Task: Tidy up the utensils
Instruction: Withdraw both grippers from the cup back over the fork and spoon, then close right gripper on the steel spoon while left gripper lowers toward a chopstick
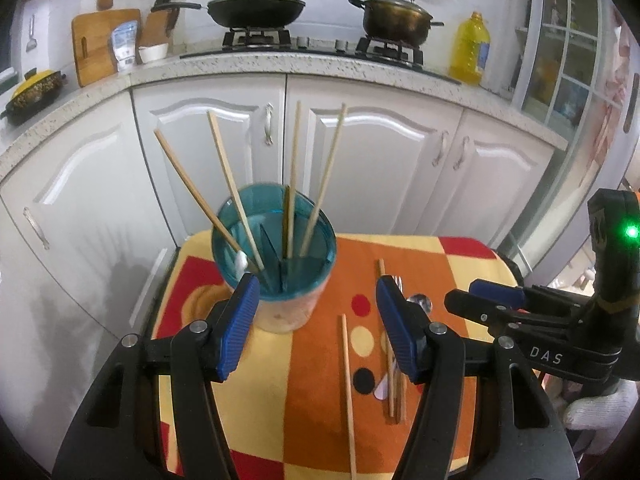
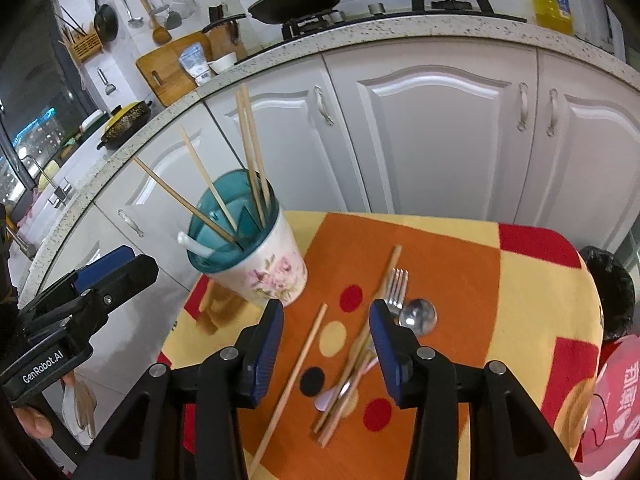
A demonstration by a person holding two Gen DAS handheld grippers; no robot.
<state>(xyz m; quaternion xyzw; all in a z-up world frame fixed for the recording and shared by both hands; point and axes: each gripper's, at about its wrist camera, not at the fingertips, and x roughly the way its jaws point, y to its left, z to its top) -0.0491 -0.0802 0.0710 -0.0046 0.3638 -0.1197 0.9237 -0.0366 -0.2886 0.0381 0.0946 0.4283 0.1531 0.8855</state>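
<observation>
A floral cup with a teal divided insert stands at the table's far left. It holds several wooden chopsticks and a white spoon handle. My left gripper is wide open just in front of the cup, gripping nothing. On the cloth lie one loose chopstick, a chopstick pair, a fork and a metal spoon. My right gripper hovers open above these, empty.
The small table wears an orange, yellow and red patterned cloth. White cabinet doors and a speckled counter with a wok, pot and oil bottle stand behind. A gloved hand holds the right gripper.
</observation>
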